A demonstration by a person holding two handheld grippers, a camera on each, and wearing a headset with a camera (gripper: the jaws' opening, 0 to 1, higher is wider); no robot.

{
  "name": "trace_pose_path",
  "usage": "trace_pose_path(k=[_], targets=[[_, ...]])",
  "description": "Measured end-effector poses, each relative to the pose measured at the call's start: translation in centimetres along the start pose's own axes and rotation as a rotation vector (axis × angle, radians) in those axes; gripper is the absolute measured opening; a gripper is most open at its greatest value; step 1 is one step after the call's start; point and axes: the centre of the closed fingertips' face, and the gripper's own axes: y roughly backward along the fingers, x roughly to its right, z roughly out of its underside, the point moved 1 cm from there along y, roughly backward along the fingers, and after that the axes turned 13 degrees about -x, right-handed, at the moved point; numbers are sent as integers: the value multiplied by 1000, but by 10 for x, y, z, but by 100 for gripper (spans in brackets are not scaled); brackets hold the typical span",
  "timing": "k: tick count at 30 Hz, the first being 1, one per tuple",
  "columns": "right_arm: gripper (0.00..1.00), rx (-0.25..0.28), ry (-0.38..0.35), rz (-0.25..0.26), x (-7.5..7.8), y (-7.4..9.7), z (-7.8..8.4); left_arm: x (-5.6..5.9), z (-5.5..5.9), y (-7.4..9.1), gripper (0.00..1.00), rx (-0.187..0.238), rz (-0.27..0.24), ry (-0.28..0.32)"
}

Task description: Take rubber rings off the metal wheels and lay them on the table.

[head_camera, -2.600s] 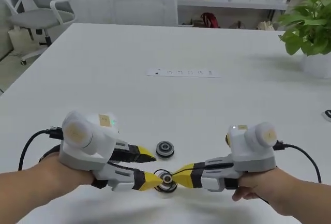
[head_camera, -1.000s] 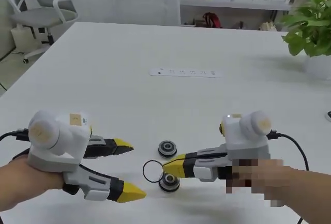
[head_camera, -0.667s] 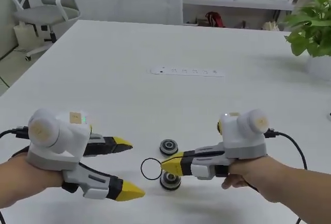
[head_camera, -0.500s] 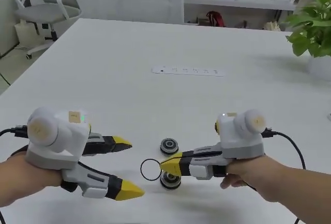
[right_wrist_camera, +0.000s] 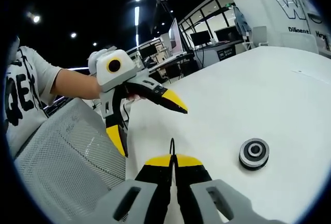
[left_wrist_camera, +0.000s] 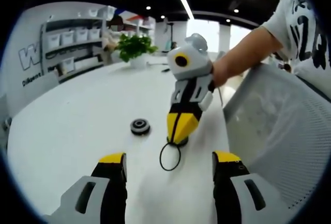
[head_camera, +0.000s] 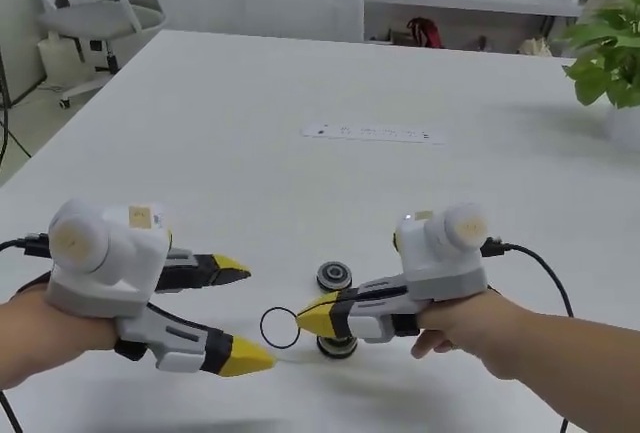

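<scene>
My right gripper [head_camera: 305, 319] is shut on a thin black rubber ring [head_camera: 262, 327], which hangs from its yellow tips just above the table. Under its jaws stands a bare metal wheel [head_camera: 337, 346]. A second wheel [head_camera: 334, 275], with its dark ring still on, sits a little farther back. My left gripper [head_camera: 245, 315] is open and holds nothing, left of the ring. In the left gripper view the ring [left_wrist_camera: 161, 160] dangles from the right gripper [left_wrist_camera: 182, 127], with the second wheel [left_wrist_camera: 140, 127] to its left. In the right gripper view the ring [right_wrist_camera: 172, 145] is edge-on above the shut jaws, the wheel [right_wrist_camera: 254, 153] at right.
A white power strip [head_camera: 370, 134] lies mid-table. A potted plant [head_camera: 612, 58] stands at the far right edge. Office chairs [head_camera: 100, 8] are beyond the table's far side, with shelves behind. Cables trail from both grippers toward the near edge.
Both grippers were shut at the near wheel; since then the left one opened and drew back left. The right one pulled the ring off the wheel and holds it to the left.
</scene>
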Motion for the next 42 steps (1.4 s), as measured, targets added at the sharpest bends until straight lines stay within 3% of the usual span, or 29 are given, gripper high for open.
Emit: trace_pose_path(k=[11, 14, 21, 32, 42], targets=[[0, -87, 67, 88, 7, -16, 6, 0, 0, 1, 68, 3, -1, 0], [0, -89, 83, 101, 8, -16, 7, 0, 1, 1, 68, 1, 1, 2], [13, -79, 143, 130, 10, -14, 3, -2, 1, 1, 67, 0, 1, 2], [30, -41, 192, 109, 4, -4, -4, -1, -5, -1, 65, 3, 12, -5], [34, -29, 182, 100, 3, 16, -4, -1, -12, -5, 64, 6, 24, -16]])
